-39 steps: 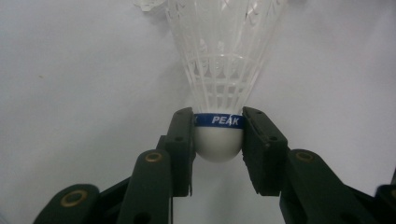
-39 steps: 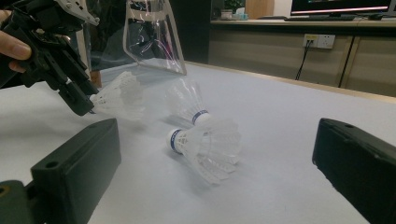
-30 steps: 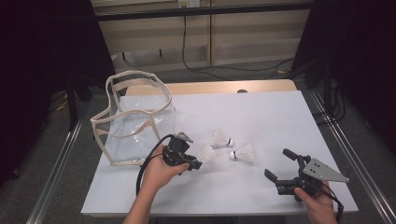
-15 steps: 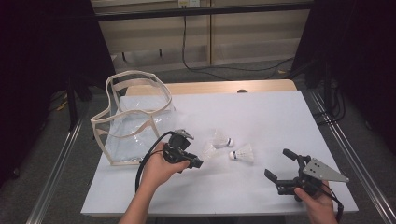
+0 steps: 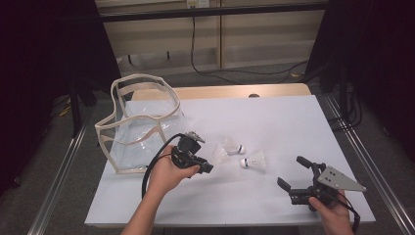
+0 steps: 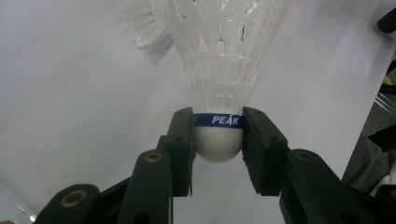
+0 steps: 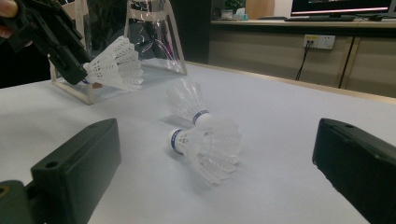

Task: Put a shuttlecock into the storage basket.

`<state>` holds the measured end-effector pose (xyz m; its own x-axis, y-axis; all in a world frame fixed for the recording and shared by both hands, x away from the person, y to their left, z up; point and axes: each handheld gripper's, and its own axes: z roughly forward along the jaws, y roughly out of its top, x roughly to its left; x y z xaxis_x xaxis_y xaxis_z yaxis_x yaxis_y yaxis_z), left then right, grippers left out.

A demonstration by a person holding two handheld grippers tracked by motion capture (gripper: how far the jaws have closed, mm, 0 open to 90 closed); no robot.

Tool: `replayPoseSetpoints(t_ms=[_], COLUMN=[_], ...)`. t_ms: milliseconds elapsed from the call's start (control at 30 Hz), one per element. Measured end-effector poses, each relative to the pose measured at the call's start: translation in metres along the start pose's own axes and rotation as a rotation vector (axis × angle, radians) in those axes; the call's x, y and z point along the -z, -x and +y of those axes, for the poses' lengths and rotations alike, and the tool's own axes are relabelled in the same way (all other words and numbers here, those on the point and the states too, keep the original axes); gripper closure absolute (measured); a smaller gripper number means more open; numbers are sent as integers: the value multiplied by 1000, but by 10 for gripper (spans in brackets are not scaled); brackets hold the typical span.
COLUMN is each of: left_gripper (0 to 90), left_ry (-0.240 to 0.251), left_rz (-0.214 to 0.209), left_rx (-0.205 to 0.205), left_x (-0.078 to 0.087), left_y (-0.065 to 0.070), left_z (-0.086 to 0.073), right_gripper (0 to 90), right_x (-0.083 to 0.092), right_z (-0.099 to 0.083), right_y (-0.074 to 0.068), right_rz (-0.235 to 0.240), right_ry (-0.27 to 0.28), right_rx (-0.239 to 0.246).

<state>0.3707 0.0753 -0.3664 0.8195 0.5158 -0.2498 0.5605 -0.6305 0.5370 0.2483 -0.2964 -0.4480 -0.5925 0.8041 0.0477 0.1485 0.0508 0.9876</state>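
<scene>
Left gripper (image 6: 218, 135) clamps shuttlecock (image 6: 218, 70) beside bag (image 5: 139, 122) | right gripper (image 5: 298, 174) gapes wide near table (image 5: 293, 117) edge, seemingly unobstructed

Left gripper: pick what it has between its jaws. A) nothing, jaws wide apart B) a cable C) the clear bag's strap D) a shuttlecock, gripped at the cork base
D: in the left gripper view the left gripper clamps both jaws on the white cork of a shuttlecock at its blue band.
</scene>
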Motion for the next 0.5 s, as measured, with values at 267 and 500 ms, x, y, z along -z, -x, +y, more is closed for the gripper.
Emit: replayPoseSetpoints(t_ms=[267,500], left_gripper=[655,655], left_ry=[-13,-13], left_rz=[5,-2], left_rx=[3,13], left_x=[6,9], left_y=[1,2], left_z=[7,12], right_gripper=[5,5], right_x=[0,0], right_z=[0,0], right_y=[0,0], right_rz=[-1,1], right_ry=[1,0], right_rx=[0,0])
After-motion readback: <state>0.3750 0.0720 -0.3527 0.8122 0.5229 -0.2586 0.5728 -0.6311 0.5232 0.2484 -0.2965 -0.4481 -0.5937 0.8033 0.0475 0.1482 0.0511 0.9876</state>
